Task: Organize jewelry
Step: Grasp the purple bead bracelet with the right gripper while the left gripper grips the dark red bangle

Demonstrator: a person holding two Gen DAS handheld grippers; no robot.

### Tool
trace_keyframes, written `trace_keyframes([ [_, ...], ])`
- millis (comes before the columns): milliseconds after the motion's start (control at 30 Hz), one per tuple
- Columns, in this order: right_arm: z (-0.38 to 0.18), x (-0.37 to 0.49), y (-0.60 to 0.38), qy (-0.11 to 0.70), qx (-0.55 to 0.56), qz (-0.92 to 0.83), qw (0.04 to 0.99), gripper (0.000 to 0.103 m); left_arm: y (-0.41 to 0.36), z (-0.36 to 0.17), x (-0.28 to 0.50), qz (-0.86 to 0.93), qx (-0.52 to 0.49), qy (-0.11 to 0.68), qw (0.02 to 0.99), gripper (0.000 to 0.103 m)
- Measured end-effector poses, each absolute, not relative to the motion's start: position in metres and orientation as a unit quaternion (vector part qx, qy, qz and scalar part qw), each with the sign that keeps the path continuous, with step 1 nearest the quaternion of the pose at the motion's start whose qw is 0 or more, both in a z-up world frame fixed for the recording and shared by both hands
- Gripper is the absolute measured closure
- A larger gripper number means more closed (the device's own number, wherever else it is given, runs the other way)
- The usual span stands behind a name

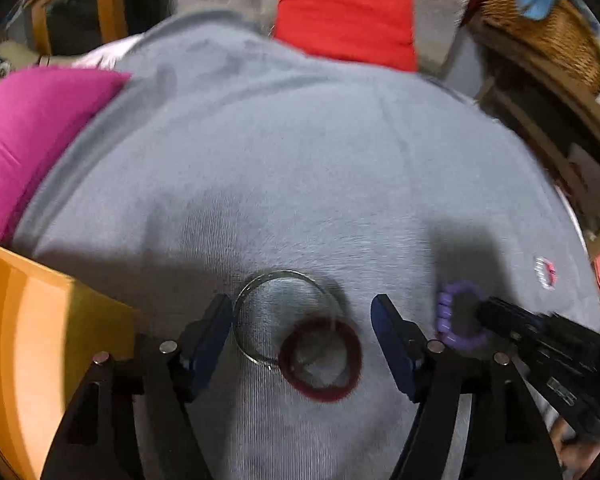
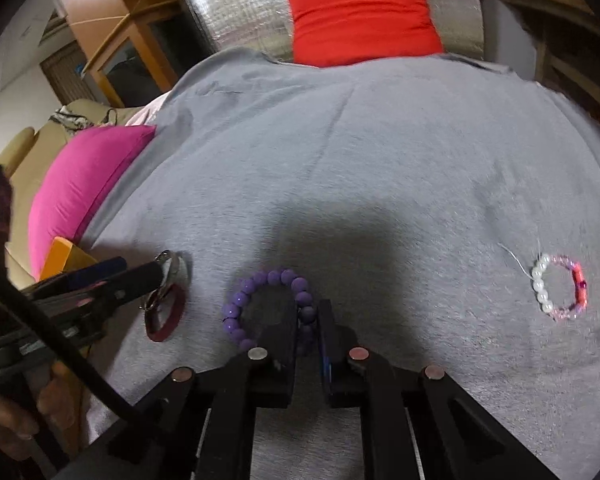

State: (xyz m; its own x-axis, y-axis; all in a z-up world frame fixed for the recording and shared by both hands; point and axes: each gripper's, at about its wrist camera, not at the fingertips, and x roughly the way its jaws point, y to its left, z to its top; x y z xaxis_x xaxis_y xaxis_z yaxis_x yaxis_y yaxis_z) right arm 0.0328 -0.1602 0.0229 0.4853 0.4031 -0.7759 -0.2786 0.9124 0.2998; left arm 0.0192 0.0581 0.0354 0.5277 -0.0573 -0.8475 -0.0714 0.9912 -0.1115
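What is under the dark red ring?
The dark red ring lies on the grey cloth, and its upper edge overlaps the silver bangle. Through its middle only cloth shows. What lies beneath the cloth is covered, so I cannot tell.

Red cushion (image 2: 362, 16), pink cushion (image 2: 84, 184) flank grey cloth (image 2: 340, 140).

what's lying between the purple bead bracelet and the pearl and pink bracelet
Nothing: only bare grey cloth separates the purple bead bracelet from the pearl and pink bracelet, as the right wrist view shows.
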Motion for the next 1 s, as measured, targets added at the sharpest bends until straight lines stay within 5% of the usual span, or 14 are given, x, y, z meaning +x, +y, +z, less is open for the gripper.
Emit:
trace_keyframes([
  [167, 0.024, 0.034, -0.165, 0.465, 0.075, 0.201, 0.859, 0.093, 0.065, 0.017, 0.024, 0.006, -0.092, 0.499, 0.862, 0.031],
  [333, 0.027, 0.034, -0.167, 0.461, 0.08, 0.202, 0.86, 0.093, 0.062, 0.022, 0.015, -0.006, -0.082, 0.484, 0.871, 0.092],
  [933, 0.043, 0.017, -0.184, 0.451, 0.086, 0.193, 0.868, 0.092, 0.023, 0.069, -0.07, -0.128, -0.061, 0.421, 0.896, 0.094],
  [967, 0.044, 0.016, -0.186, 0.451, 0.087, 0.191, 0.868, 0.092, 0.024, 0.07, -0.074, -0.126, -0.062, 0.419, 0.897, 0.091],
  [1000, 0.044, 0.015, -0.188, 0.451, 0.088, 0.191, 0.868, 0.092, 0.025, 0.07, -0.076, -0.123, -0.064, 0.42, 0.897, 0.077],
])
